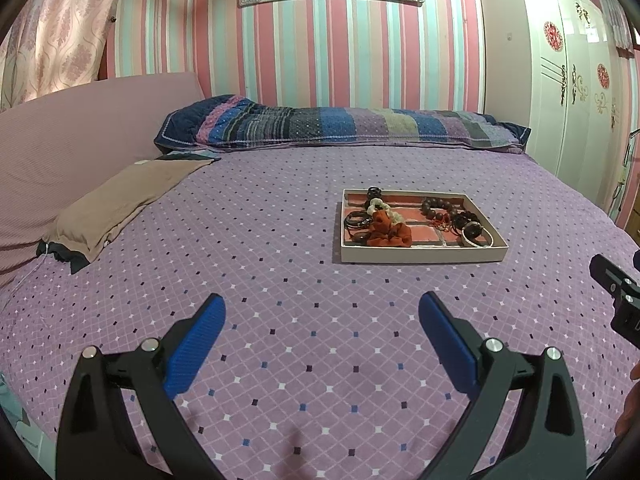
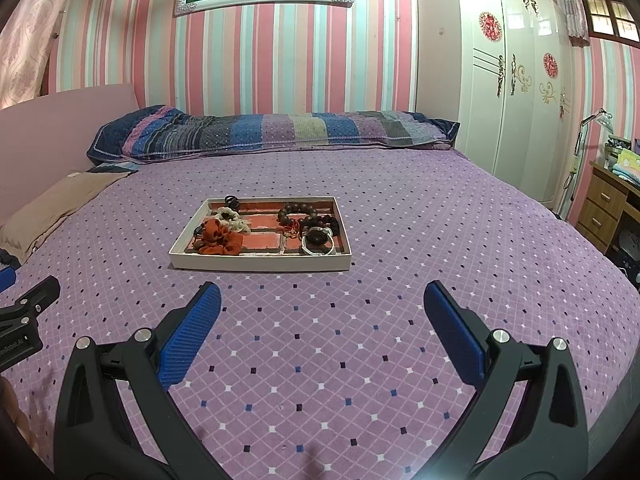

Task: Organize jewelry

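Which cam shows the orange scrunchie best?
Right wrist: the orange scrunchie sits nearer the frame's center in the tray, folds fairly clear. Left wrist shows it too, farther off to the right, at similar size.

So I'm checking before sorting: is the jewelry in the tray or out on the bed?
In. The bead bracelets, scrunchie and bangle all lie inside the tray.
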A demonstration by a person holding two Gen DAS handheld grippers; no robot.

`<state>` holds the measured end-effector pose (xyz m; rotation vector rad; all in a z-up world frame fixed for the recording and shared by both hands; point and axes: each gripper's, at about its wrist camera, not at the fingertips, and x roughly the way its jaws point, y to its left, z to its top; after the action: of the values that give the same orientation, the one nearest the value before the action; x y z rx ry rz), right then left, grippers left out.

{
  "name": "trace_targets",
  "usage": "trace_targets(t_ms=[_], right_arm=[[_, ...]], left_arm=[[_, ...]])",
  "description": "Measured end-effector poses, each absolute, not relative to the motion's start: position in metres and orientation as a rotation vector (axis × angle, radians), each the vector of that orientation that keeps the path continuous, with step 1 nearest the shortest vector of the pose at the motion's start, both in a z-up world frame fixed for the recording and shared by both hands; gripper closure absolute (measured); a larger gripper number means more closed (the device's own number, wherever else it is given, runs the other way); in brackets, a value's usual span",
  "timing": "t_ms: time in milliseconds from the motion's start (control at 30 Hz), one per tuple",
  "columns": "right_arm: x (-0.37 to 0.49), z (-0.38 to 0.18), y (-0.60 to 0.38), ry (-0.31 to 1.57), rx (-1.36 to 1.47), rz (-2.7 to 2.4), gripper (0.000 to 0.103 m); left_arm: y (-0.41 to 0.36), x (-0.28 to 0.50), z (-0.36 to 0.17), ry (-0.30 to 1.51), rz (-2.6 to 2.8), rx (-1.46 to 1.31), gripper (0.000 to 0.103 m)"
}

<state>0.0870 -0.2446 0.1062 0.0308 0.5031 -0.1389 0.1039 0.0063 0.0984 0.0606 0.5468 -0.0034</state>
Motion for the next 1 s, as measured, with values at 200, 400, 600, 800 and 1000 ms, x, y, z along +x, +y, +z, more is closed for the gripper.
trace_targets(t_ms=[200,400,600,800,1000], right_arm=[[0.0869,0.105,-0.2441,0.505,0.033,-0.139,0.004],[0.0875,0.1046,-0.2427,0.505,0.031,-0.141,0.004],[0.0876,0.1035,-0.2417,0.505,0.029,-0.143,0.004],[0.0889,0.1016,-0.2406,0.508,0.029,-0.143,0.004],[0.0902,0.1005,-0.2411,0.512,0.03,-0.141,0.004]], left_arm=[[0.0076,0.1045,0.098,0.554,-0.008,0.053,0.008],[0.0104,0.1054,0.0981,0.559,-0.012,0.043,0.008],[0.0074,0.1028,0.0987,0.53,-0.002,0.067,0.008],[0.0063,0.1025,0.0971,0.532,-0.004,0.069,0.008],[0.0065,0.1026,0.0968,0.529,-0.002,0.072,0.008]])
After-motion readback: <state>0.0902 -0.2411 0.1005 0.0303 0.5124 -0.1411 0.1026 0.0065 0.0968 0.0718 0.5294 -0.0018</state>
